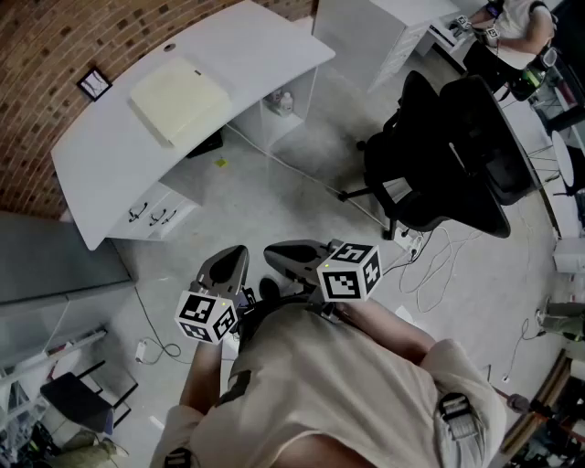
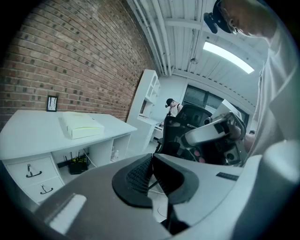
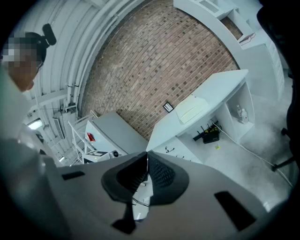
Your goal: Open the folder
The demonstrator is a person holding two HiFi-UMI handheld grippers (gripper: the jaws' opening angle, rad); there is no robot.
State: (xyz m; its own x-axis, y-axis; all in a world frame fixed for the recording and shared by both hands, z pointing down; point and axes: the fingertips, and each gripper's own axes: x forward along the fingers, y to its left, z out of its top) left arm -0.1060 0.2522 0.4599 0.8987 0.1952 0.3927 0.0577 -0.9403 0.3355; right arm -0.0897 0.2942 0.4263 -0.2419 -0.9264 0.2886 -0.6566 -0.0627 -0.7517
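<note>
A pale cream folder (image 1: 180, 99) lies closed and flat on the white desk (image 1: 101, 169) by the brick wall; it also shows as a folder (image 2: 80, 125) in the left gripper view and a folder (image 3: 191, 108) in the right gripper view. Both grippers are held close to the person's chest, far from the desk. My left gripper (image 1: 228, 266) is shut with nothing between its jaws. My right gripper (image 1: 294, 254) is shut and empty too. Their marker cubes sit low in the head view.
A black office chair (image 1: 448, 160) stands on the floor to the right, with cables (image 1: 430, 260) beside it. A small framed picture (image 1: 93, 84) leans on the desk's far edge. A black router (image 3: 209, 135) sits under the desk. Another person sits at a far desk (image 1: 512, 23).
</note>
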